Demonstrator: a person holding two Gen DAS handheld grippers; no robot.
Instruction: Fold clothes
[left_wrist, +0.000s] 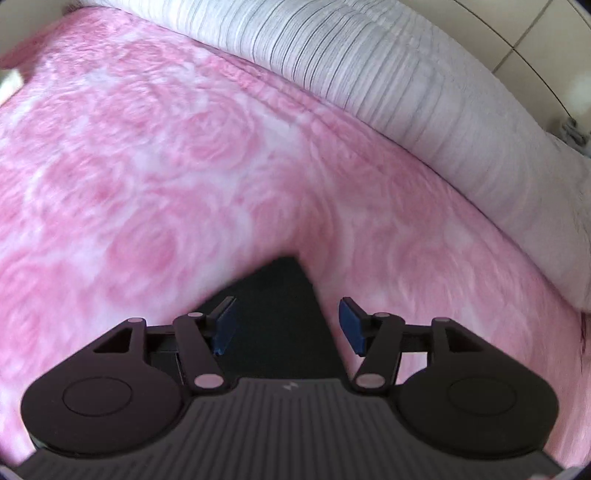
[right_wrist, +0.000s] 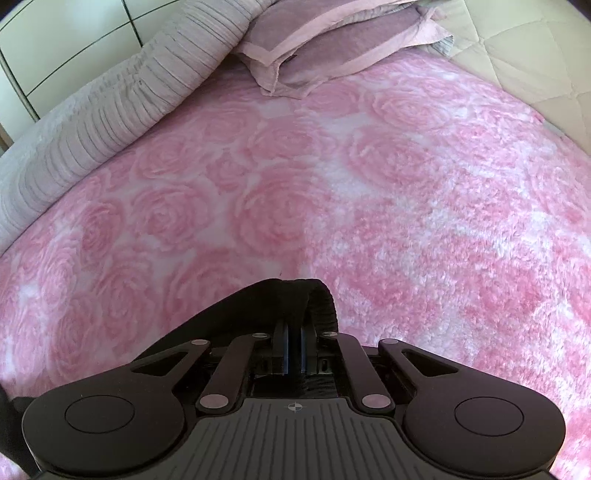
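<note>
My right tool (right_wrist: 294, 354) is clenched on the dark garment (right_wrist: 295, 295). My left tool (left_wrist: 286, 325) is released above its corner, over the pink blanket (left_wrist: 147, 166).

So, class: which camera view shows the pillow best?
The right wrist view. There the pillow lies in full sight at the top, on the far end of the pink blanket, its pale border clear. The left wrist view shows no pillow, only the blanket and a grey ribbed quilt.

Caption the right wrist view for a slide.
Right claw shut on black garment over a pink rose blanket.
</note>
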